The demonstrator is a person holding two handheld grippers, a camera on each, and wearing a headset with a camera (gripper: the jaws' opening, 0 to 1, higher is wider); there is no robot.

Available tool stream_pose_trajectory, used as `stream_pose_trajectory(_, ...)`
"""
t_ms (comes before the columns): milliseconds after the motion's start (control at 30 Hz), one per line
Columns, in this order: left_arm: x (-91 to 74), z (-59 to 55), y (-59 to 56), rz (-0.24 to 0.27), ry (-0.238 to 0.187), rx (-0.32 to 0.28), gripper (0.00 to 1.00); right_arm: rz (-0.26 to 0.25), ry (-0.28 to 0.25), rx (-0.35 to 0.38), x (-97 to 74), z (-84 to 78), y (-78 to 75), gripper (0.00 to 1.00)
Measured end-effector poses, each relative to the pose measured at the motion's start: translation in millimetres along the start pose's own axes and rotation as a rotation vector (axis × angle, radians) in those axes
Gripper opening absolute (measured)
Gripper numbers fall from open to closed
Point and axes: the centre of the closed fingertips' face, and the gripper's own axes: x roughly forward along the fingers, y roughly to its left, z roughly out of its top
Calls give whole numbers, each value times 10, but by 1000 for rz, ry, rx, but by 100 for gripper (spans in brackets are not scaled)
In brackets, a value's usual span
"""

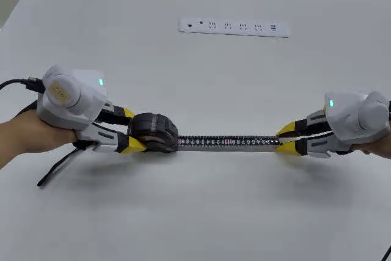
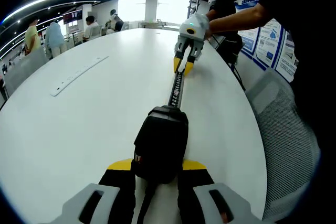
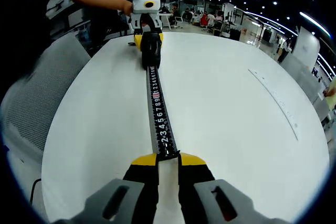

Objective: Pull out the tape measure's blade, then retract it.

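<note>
A black tape measure case [image 1: 153,132] lies on the white table, and my left gripper [image 1: 138,130] is shut on it; its yellow-tipped jaws clamp the case [image 2: 161,142] from both sides. The dark numbered blade [image 1: 227,142] runs out of the case to the right, flat along the table. My right gripper [image 1: 286,138] is shut on the blade's end, and the blade [image 3: 159,115] stretches away from my right gripper [image 3: 168,157] to the far case [image 3: 150,46]. From the left, the other gripper [image 2: 183,65] holds the blade [image 2: 177,88] at its far end.
A white power strip [image 1: 233,27] lies at the back of the table. A black strap [image 1: 58,166] and a cable trail from the left hand. Several people stand beyond the table's far edge, and a grey mesh chair [image 2: 283,124] stands beside it.
</note>
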Motion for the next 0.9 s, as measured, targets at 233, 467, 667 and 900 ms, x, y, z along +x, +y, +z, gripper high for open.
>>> stream_pose_trajectory(233,-2,-6,4,0,3,1,28,-6,7,-4,-37,-27,-8,11)
stream_pose_trajectory(467,1,-5,11,-1,6,5,28,-13,21,6,-114,-116,-20,11)
stream_pose_trajectory(667,-1,-4,17,-2,9,7,28,-29,34,19,-173,-184,-49,11)
stream_pose_trajectory(900,-2,2,22,-6,5,-2,28,-32,49,17,-169,-193,-22,11)
